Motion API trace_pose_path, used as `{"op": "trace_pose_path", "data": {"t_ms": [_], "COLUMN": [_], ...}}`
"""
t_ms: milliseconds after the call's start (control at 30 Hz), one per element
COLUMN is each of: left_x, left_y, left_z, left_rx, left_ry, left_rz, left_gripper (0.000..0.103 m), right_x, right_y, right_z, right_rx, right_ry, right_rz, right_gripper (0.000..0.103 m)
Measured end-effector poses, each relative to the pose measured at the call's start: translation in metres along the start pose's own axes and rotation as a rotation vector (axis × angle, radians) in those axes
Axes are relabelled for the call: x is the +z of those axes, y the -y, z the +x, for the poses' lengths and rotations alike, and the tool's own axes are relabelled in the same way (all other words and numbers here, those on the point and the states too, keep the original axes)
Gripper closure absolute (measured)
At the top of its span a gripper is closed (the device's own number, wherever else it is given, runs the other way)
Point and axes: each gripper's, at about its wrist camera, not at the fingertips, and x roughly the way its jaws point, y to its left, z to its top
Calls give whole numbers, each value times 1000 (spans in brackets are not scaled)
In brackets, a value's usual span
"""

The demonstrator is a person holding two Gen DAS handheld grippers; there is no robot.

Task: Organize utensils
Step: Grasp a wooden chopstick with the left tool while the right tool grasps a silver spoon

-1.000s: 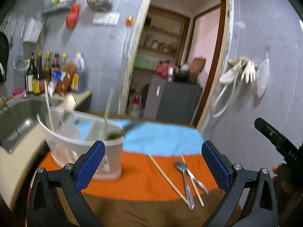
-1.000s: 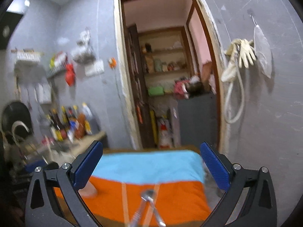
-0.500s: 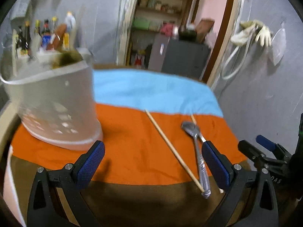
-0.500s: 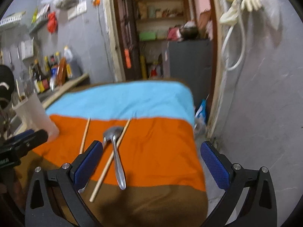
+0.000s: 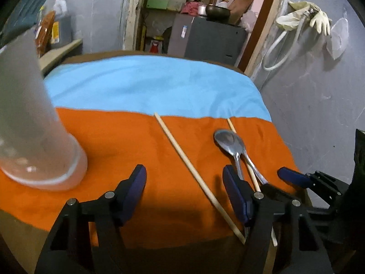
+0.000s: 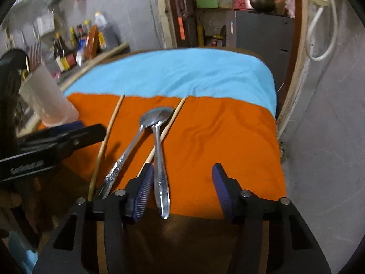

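- Now both tools hang low over a tabletop point(image 5: 136, 86) covered in a cloth of blue, orange and brown bands.
- Left tool point(image 5: 184, 187): jaws part-way apart, having just been closing; nothing pinched. The left chopstick point(image 5: 196, 173) runs diagonally between its blue pads point(image 5: 134, 189), no contact visible.
- Right tool point(image 6: 182, 189): jaws part-way apart, also just been closing. The handle end of one spoon point(image 6: 159, 159) lies between the fingers, just beside the left pad; the pads do not press on it.
- Two metal spoons lie on the orange band, bowls overlapping at the far end, handles splaying toward the cameras. The second spoon point(image 6: 127, 153) angles left of the first.
- Second chopstick point(image 6: 168, 123) lies under the spoons, crossing beneath their handles; its near end is hidden behind the right tool's left pad.
- Translucent white utensil holder point(image 5: 29, 123) stands upright on the orange band, well to the left of the utensils. In the right wrist view a few handles stick out of its top; too blurred to name.
- Rubber gloves point(image 5: 305, 16) and a hose hang on the grey wall at right.
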Motion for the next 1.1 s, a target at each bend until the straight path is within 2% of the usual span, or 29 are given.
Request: {"op": "trace_pose_path", "data": {"t_ms": [33, 133, 233, 333, 400, 433, 567, 700, 800, 967, 1100], "left_x": [2, 8, 16, 26, 30, 32, 32, 23, 18, 19, 20], "left_y": [0, -3, -11, -19, -21, -22, -31, -31, -31, -29, -28], "left_z": [2, 16, 23, 29, 32, 33, 30, 20, 15, 15, 17], "left_rx": [-16, 5, -17, -31, -23, -20, -55, -61, -69, -67, -67], "left_ry": [-8, -48, -60, -71, -80, -86, -98, -109, -116, -120, -123], "left_rz": [0, -10, -74, -126, -131, -131, -168, -151, -173, -178, -174], "left_gripper": [53, 67, 76, 83, 90, 93, 96, 99, 99, 99, 99], "right_x": [0, 2, 8, 16, 21, 23, 23, 18, 18, 38, 51], "right_y": [-3, -9, -10, -8, -7, -7, 0, 9, 11, 13, 26], "right_z": [1, 5, 12, 18, 21, 23, 22, 14, 14, 29, 39], "right_rx": [-15, -54, -77, -92, -91, -86, -64, -66, -55, -29, 36], "right_ry": [-7, -19, -27, -30, -24, -22, -20, -18, -23, -53, -75], "right_rz": [-16, -49, -62, -50, -42, -40, -4, 69, 81, 46, 126], "right_gripper": [56, 58, 59, 65, 83, 87, 96, 96, 95, 94, 95]}}
